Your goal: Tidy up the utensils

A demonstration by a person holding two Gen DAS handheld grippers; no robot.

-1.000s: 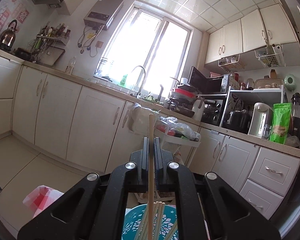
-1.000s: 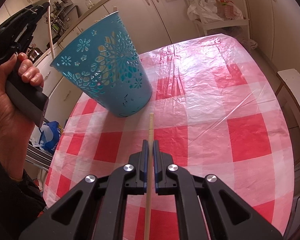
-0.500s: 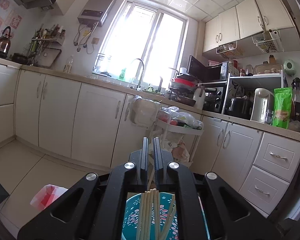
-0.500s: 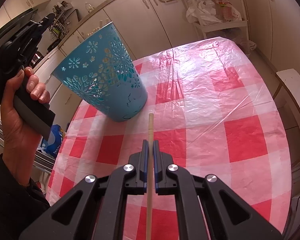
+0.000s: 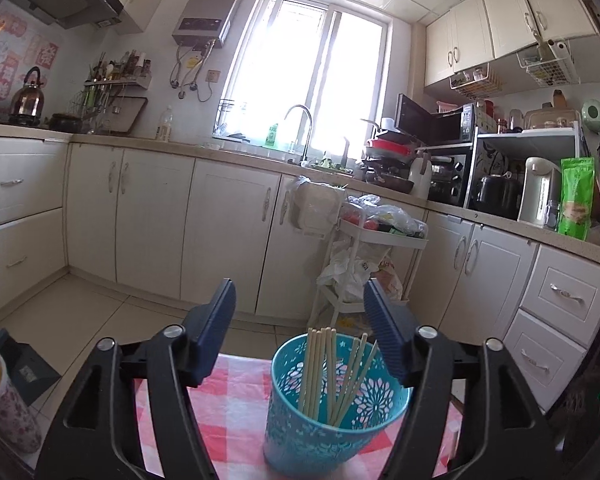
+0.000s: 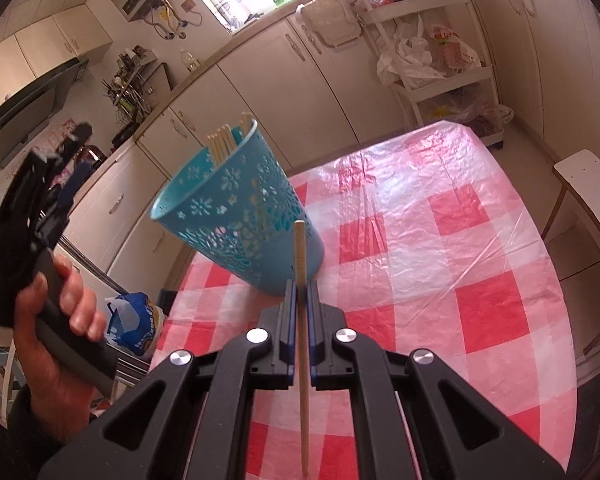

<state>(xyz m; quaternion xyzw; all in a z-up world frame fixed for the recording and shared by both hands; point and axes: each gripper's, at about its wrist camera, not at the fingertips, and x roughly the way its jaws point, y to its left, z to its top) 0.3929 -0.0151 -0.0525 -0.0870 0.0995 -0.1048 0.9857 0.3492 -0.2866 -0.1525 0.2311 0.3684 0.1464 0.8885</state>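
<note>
checked tablecloth [image 6: 480, 248], teal holder [image 6: 256, 224] standing

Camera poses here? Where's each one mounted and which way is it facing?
Left wrist: on the left gripper, near level toward counters; its opening jaws frame the blue holder, nothing between them.
Right wrist: on the right gripper, angled down at the checkered table; shut on a chopstick; left hand visible.
Shared: holder, table.
</note>
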